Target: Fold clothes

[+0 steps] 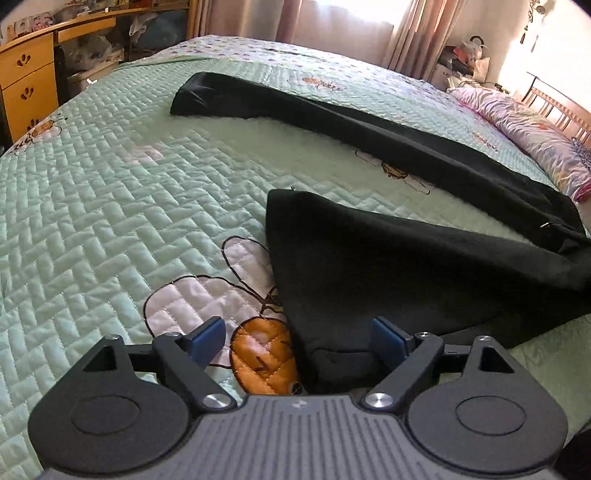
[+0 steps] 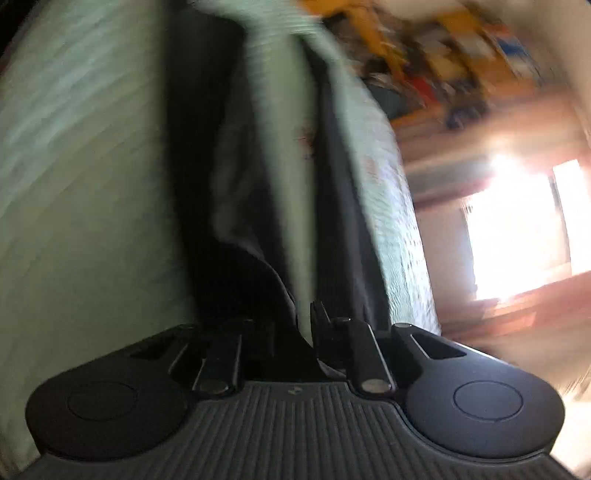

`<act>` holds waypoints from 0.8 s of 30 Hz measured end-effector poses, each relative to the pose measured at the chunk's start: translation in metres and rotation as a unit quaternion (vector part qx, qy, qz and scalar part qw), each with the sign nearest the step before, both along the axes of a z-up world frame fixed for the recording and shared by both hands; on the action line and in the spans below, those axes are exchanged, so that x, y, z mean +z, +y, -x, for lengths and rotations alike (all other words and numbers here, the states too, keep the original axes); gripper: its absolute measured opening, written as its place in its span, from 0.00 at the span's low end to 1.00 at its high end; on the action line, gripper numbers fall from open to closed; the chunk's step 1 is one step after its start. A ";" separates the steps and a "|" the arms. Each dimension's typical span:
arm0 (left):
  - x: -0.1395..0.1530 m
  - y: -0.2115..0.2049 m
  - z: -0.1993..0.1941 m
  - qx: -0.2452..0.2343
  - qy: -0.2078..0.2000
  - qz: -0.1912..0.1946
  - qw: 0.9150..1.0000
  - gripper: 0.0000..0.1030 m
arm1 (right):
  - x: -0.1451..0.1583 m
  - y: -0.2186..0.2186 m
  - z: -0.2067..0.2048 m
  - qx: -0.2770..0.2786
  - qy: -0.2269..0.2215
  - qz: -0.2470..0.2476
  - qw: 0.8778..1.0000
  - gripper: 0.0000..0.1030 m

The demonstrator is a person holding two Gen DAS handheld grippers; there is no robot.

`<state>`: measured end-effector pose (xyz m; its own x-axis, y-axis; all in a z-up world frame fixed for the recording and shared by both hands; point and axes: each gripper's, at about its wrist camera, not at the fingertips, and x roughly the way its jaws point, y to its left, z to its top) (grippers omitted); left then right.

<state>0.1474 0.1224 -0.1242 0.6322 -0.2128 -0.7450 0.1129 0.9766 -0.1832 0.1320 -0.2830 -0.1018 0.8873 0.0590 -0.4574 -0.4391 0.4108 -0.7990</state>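
My left tongs [image 1: 297,341] are spread wide, blue pads [image 1: 207,338] well apart, nothing clamped; the hem corner of the near leg of the black trousers [image 1: 406,273] lies in the gap between the pads, closer to the right pad, contact with either pad not clear. The trousers lie on the bed's mint quilted bedspread [image 1: 92,206], legs splayed in a V: far leg runs up toward the upper left of the left wrist view, near leg ends in a folded cuff just ahead of my left tongs. Near leg partly covers an embroidered bee [image 1: 258,354] with orange body and white wings. A small metal zipper pull shows near the waist end at the right. No readable brand or text on the garment; only a small pale emblem moulded on the tong body, not legible. Wooden desk with drawers [image 1: 29,81] at far left, pink floral duvet [image 1: 532,129] rolled along the right edge of the bed, curtains [image 1: 351,26] behind. Right wrist view is heavily motion-blurred: my right tongs [image 2: 291,332] look pinched down on a dark fold of the trousers [image 2: 207,184], cloth trailing away over the bedspread [image 2: 74,166]. Bright window [image 2: 517,229] to the right, cluttered shelving above it, detail unreadable.
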 end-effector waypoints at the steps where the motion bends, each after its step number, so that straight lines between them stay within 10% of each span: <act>1: 0.000 0.000 -0.002 0.002 -0.001 -0.002 1.000 0.86 | 0.007 0.002 -0.009 0.004 0.002 -0.004 1.000 0.19; 6: 0.004 -0.004 -0.013 0.019 0.002 -0.001 1.000 0.87 | 0.001 -0.033 -0.129 -0.120 0.039 -0.134 0.983 0.69; 10: 0.005 -0.003 -0.019 0.028 0.009 -0.032 0.999 0.94 | -0.011 -0.015 -0.160 -0.155 0.156 -0.297 0.929 0.69; 17: -0.004 0.020 -0.024 0.074 0.057 0.086 0.992 0.99 | 0.004 0.014 -0.065 -0.115 0.093 -0.382 0.912 0.75; 24: -0.014 0.045 -0.016 0.131 0.114 0.276 0.945 0.99 | 0.007 0.012 0.036 -0.138 0.072 -0.497 0.854 0.83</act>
<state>0.1633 0.1676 -0.1381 0.5535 -0.4665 -0.6899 -0.2243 0.7143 -0.6629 0.0963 -0.2705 -0.0943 0.8687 0.2800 -0.4087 -0.2813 0.9579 0.0582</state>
